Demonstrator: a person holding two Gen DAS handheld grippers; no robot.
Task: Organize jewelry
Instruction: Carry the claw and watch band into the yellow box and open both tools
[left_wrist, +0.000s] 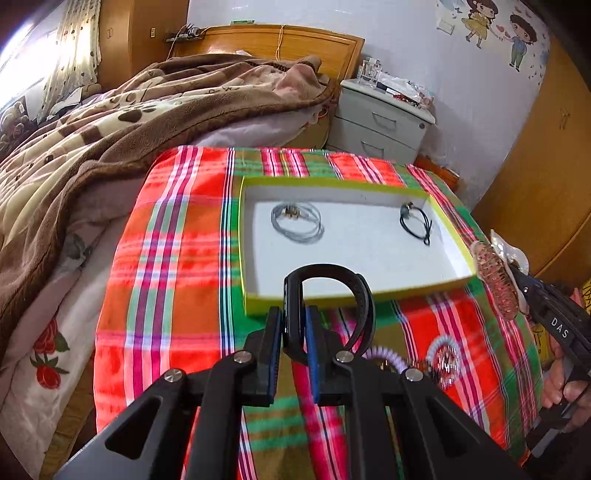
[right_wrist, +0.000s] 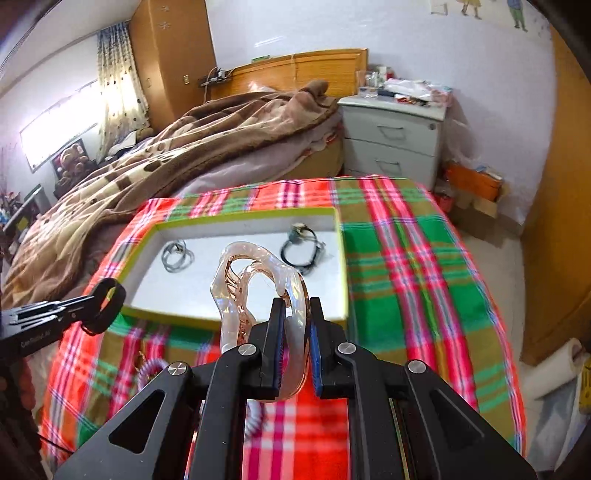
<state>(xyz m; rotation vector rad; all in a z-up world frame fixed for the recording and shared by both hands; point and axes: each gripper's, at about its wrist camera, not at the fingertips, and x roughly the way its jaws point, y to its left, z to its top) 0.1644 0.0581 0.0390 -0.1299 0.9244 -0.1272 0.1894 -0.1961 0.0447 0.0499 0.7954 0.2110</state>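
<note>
A shallow yellow-green box (left_wrist: 369, 184) (right_wrist: 240, 218) with a white floor lies on the plaid cloth. It holds a grey hair tie (left_wrist: 295, 221) (right_wrist: 177, 254) and a black hair tie (left_wrist: 415, 221) (right_wrist: 301, 247). My left gripper (left_wrist: 293, 317) (right_wrist: 92, 306) is shut on a black wristband (left_wrist: 332, 291) (right_wrist: 107, 306), held above the box's near edge. My right gripper (right_wrist: 295, 314) (left_wrist: 517, 280) is shut on a clear pink hair claw clip (right_wrist: 255, 280) (left_wrist: 495, 284), held over the box's near right part.
A purple spiral hair tie (left_wrist: 388, 356) (right_wrist: 147, 369) and a sparkly ornament (left_wrist: 443, 360) lie on the plaid cloth (left_wrist: 166, 295) (right_wrist: 406, 277) in front of the box. A bed with a brown blanket (left_wrist: 110, 122) is on the left. A grey nightstand (left_wrist: 384, 122) (right_wrist: 395, 140) stands behind.
</note>
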